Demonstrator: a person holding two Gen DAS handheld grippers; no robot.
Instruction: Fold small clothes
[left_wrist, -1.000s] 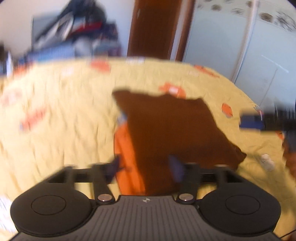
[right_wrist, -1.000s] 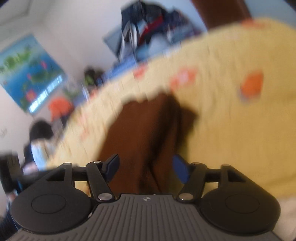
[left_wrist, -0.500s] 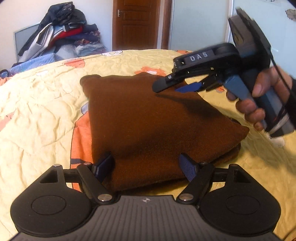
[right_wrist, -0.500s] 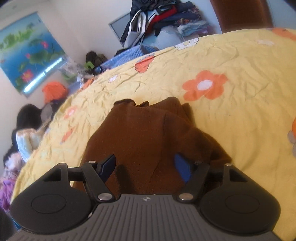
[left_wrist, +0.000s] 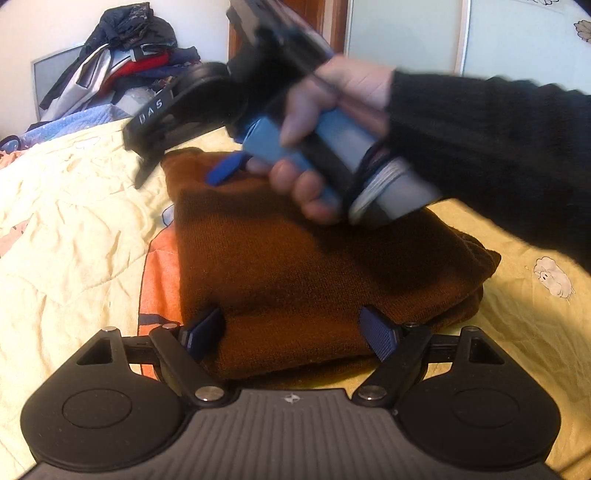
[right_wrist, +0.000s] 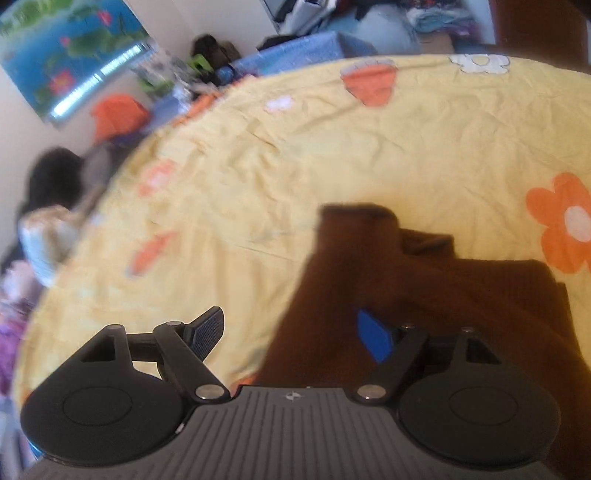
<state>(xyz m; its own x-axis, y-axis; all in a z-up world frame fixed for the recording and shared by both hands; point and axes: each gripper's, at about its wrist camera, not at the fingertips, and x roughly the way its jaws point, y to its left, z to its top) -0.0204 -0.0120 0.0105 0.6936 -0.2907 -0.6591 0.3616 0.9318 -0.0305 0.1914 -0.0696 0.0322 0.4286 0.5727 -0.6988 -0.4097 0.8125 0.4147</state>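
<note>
The right claw (right_wrist: 288, 332), swung across the folded brown garment (left_wrist: 314, 280), is opening, empty; the left claw (left_wrist: 291, 332) is spread, opening, ungripped; folding appears nearly finished.

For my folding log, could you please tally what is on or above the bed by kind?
Brown folded garment: 1
Yellow flowered bedspread: 1
Handheld grippers, left gripper and right gripper: 2
Total: 4

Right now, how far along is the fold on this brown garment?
Done: the brown garment lies in a layered, roughly rectangular bundle on the yellow bedsheet. In hand: nothing; the left gripper straddles its near edge, the right gripper is opening above its far corner. Left: perhaps tidying or a final fold.
</note>
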